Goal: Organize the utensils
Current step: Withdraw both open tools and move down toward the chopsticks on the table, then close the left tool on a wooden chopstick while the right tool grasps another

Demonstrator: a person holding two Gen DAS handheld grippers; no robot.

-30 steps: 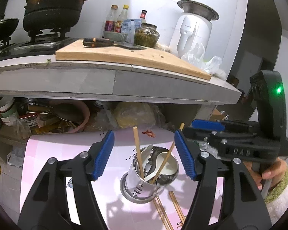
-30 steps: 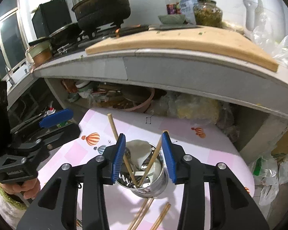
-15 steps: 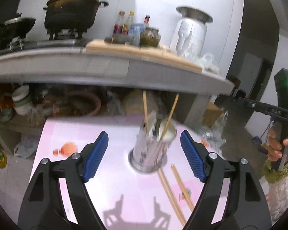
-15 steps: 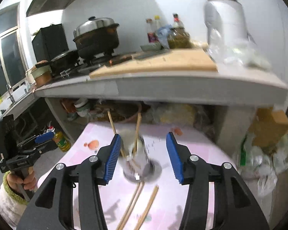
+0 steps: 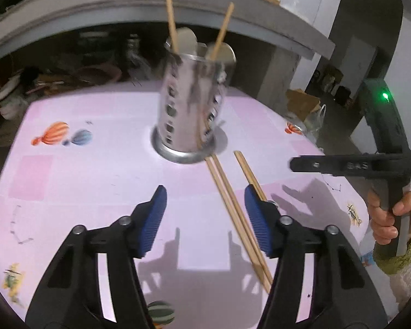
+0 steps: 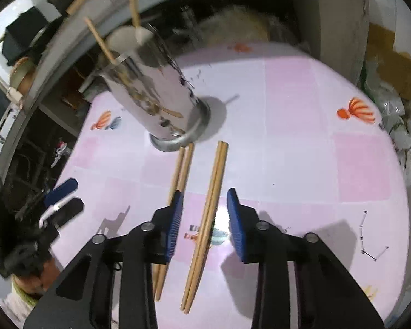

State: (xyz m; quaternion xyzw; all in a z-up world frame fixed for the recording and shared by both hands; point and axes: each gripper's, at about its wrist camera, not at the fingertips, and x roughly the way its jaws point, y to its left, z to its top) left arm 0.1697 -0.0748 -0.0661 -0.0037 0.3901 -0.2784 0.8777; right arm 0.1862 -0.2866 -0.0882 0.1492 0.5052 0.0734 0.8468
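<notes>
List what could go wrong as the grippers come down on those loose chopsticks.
Right gripper straddles one chopstick pair, pads not yet touching; closing might catch only one stick. The other pair runs under its left finger and may get pushed. That pair ends against the holder, so dragging it might nudge the holder.

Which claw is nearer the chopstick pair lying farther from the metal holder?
Right. The right claw straddles that chopstick pair, jaws open either side. The left claw sits beside it, over the other pair.

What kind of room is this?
Probably a home kitchen: a metal utensil holder with chopsticks stands on a pink table, loose chopsticks lie beside it, and a counter with cluttered dishes below sits behind.
</notes>
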